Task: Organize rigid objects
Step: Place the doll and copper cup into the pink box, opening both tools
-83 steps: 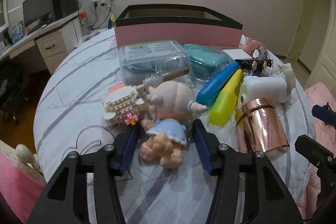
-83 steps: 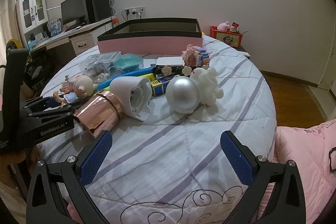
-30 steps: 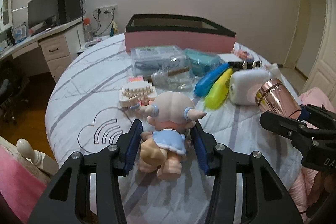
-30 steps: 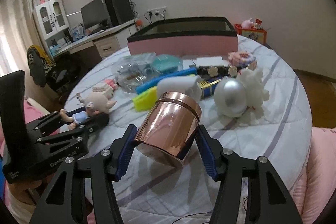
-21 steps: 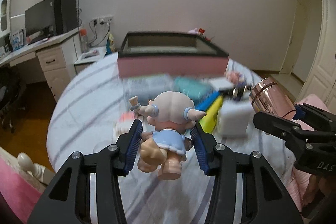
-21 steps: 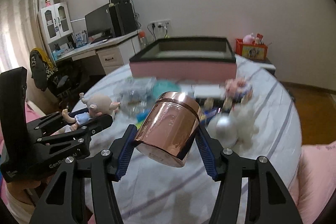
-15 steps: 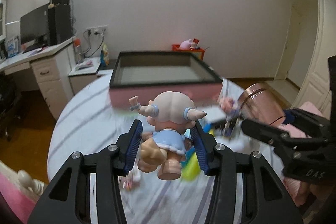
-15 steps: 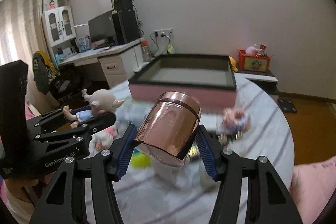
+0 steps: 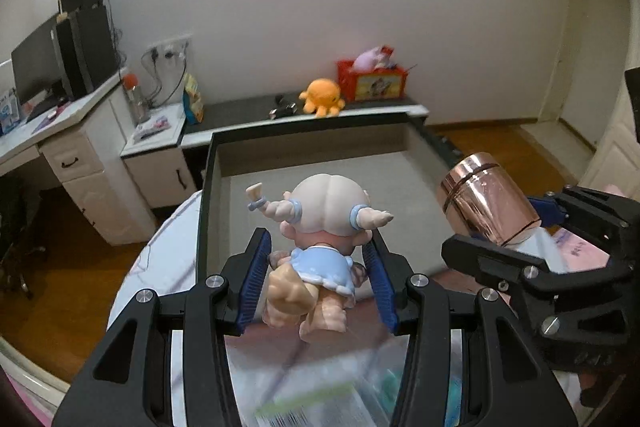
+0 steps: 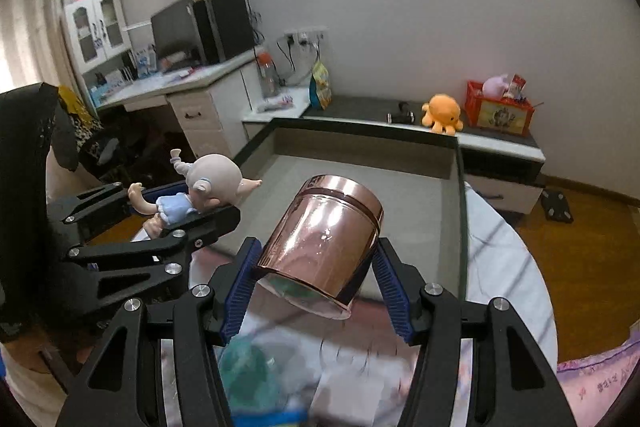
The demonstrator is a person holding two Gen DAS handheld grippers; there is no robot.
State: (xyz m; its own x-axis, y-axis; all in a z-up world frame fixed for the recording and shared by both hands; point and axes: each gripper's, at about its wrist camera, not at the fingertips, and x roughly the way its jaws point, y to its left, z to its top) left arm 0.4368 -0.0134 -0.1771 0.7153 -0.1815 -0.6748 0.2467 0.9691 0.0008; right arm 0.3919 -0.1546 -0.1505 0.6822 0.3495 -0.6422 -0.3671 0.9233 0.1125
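Observation:
My left gripper [image 9: 318,267] is shut on a doll [image 9: 320,239] with a pale head and a light blue dress, held in the air at the near edge of the open box [image 9: 208,195]. My right gripper [image 10: 318,263] is shut on a shiny rose-gold jar [image 10: 320,243], also held over the box's near edge [image 10: 460,227]. The box has a black rim, a pink outside and a bare grey floor. Each gripper shows in the other's view: the doll [image 10: 200,187] at left, the jar [image 9: 488,199] at right.
Below the grippers lie blurred items on the round striped table [image 10: 508,267], among them a teal container [image 10: 248,375]. Behind the box stand a low cabinet with an orange plush octopus [image 9: 322,101] and a red box [image 9: 370,83]. A desk [image 9: 60,131] stands at left.
Both grippers have lifted their objects off the table and carried them forward to the open box. The doll and the jar now hang over its near edge, with the table clutter left below.

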